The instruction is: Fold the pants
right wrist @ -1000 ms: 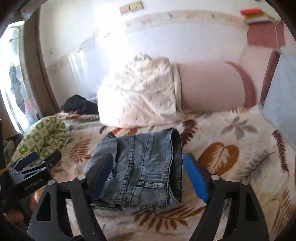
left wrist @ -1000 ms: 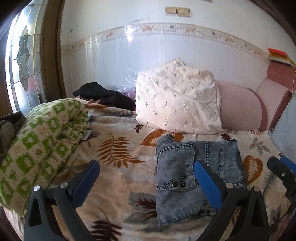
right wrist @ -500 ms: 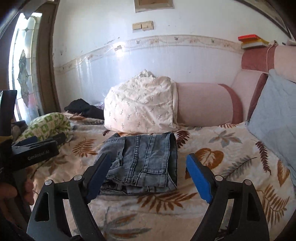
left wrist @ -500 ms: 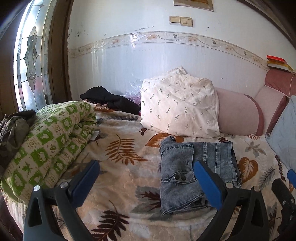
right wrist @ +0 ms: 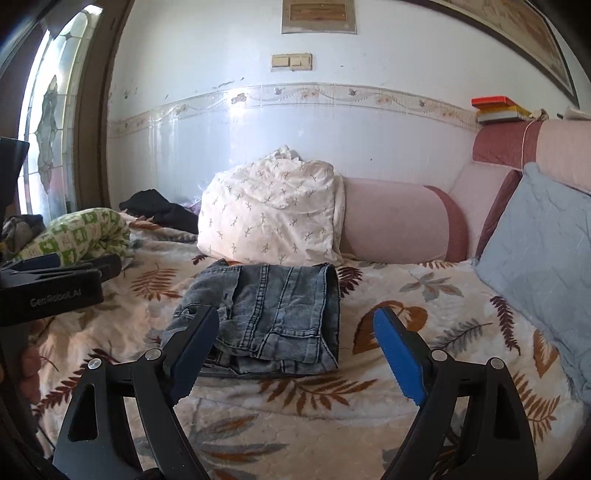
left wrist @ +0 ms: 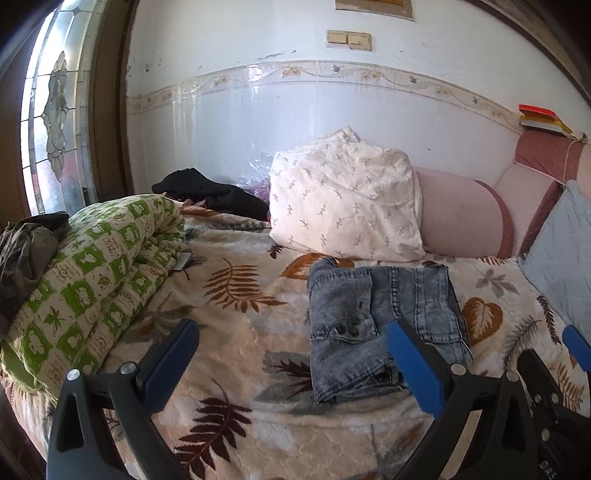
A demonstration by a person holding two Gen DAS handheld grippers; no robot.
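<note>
A white wall is banded by a floral tile border, with glossy tiling below. Twin switches are mounted under a framed plaque. Daylight is admitted through a stained-glass window at the left. A padded pink headboard is topped by stacked books.

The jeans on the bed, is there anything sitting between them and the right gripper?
Nothing visible does. The folded jeans lie flat on the leaf-print blanket, just ahead of the right gripper, whose jaws stand wide and empty. Only bare blanket lies between. The white pillow sits behind the jeans, out of the way.
</note>
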